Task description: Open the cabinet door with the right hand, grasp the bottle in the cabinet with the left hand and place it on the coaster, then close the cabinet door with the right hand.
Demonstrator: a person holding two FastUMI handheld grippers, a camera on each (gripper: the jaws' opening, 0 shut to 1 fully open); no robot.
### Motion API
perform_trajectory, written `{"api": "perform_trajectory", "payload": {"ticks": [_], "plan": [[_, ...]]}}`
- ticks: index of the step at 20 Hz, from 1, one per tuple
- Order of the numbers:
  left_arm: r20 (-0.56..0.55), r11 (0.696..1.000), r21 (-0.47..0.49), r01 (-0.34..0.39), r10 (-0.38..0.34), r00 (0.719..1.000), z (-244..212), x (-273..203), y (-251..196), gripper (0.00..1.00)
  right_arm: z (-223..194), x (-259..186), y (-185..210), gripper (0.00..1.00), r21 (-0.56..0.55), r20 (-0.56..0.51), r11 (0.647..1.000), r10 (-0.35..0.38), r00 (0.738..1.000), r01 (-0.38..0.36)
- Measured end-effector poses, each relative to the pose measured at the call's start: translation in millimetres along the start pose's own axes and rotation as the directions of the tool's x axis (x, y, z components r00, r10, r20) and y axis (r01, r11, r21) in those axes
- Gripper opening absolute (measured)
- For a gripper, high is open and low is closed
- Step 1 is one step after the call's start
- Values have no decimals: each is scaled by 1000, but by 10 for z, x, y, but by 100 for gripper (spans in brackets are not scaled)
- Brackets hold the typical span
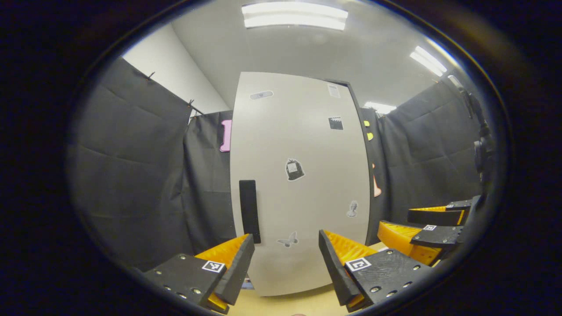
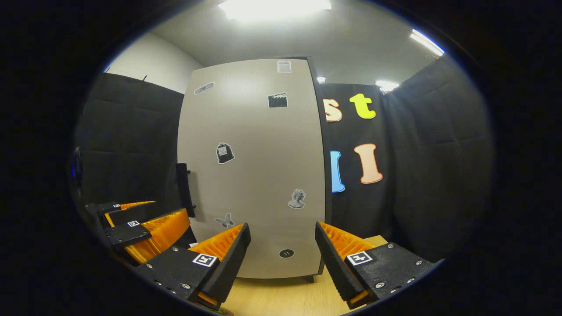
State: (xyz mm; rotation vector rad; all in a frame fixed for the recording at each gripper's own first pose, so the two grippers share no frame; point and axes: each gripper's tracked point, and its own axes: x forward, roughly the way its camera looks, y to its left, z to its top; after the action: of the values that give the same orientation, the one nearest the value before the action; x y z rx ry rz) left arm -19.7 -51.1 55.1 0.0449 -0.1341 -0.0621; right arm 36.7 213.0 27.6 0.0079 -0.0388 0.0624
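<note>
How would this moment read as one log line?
stage: start | tall grey cabinet door: shut | left gripper: open | right gripper: open

Both views, side by side, face the shut cabinet door (image 1: 298, 184) nearby.

Booth surroundings under ceiling lighting

Black cloth (image 1: 131, 166) is hanging along the booth's sides, creasing in wide folds, while a white wall (image 1: 175, 70) is showing above it at upper left. Bright ceiling lights (image 1: 294, 15) are glowing overhead, and a pale wooden desk (image 2: 281, 298) is lying along the bottom, catching soft light.
</note>
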Motion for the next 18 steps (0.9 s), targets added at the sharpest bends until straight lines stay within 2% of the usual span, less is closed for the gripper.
{"api": "perform_trajectory", "payload": {"ticks": [13, 18], "plan": [[-4, 1000, -1, -14, 14, 1000, -27, -15, 30, 84, 22, -34, 37, 92, 1, 3, 1000, 1, 1000, -1], [1, 1000, -22, 3, -3, 1000, -22, -28, 28, 84, 29, -31, 24, 92, 6, 0, 1000, -6, 1000, 6]]}}
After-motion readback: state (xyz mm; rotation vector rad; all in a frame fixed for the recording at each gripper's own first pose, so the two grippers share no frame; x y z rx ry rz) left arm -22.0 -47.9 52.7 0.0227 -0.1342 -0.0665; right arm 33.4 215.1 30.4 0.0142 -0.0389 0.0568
